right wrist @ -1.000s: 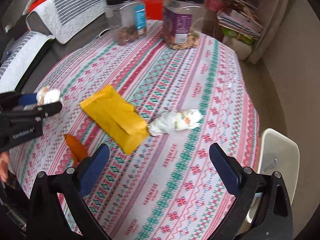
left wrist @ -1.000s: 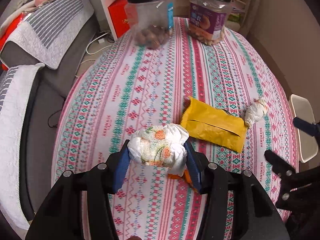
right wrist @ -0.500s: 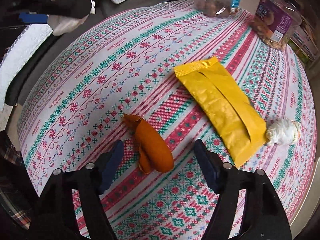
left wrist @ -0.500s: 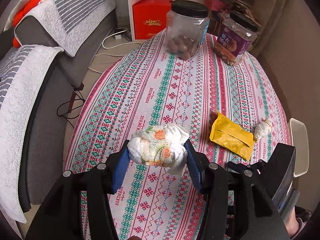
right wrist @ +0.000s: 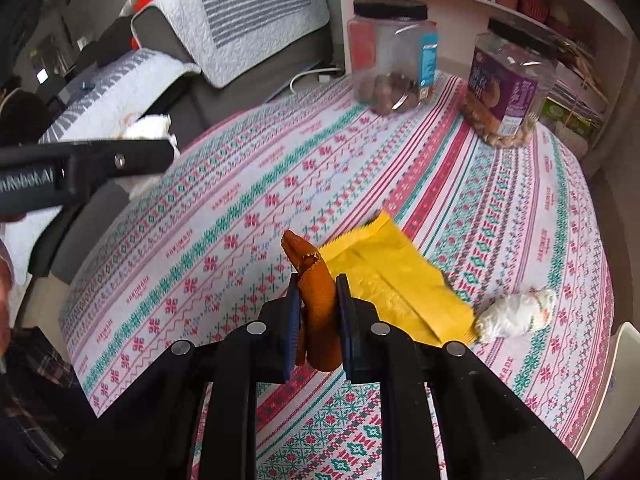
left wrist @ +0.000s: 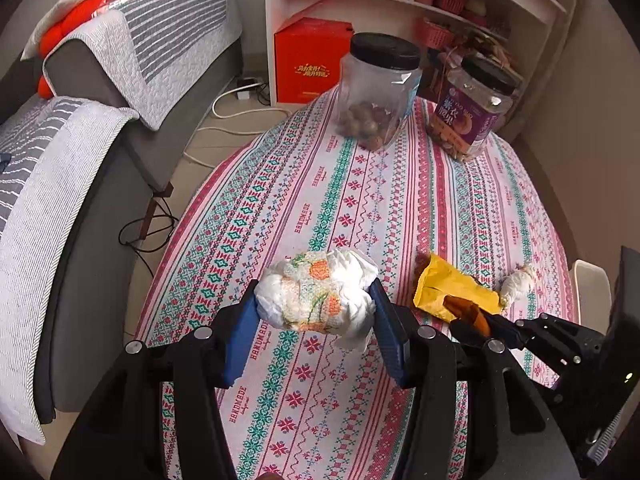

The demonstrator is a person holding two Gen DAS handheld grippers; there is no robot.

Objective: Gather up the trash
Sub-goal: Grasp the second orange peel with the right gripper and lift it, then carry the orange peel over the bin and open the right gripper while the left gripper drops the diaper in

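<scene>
Trash was held in both claws above the patterned table (left wrist: 400, 200), presumably for carrying off: a crumpled tissue wad (left wrist: 316, 294) pinched by the left gripper (left wrist: 314, 312), an orange peel (right wrist: 318, 300) clamped narrowly by the right gripper (right wrist: 318, 308). At its two o'clock, a yellow wrapper (right wrist: 396, 284) and small tissue (right wrist: 516, 314) were left lying.

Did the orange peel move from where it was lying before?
Yes. The orange peel left the tablecloth beside the yellow packet; the right hand-held gripper now holds it above.
</scene>
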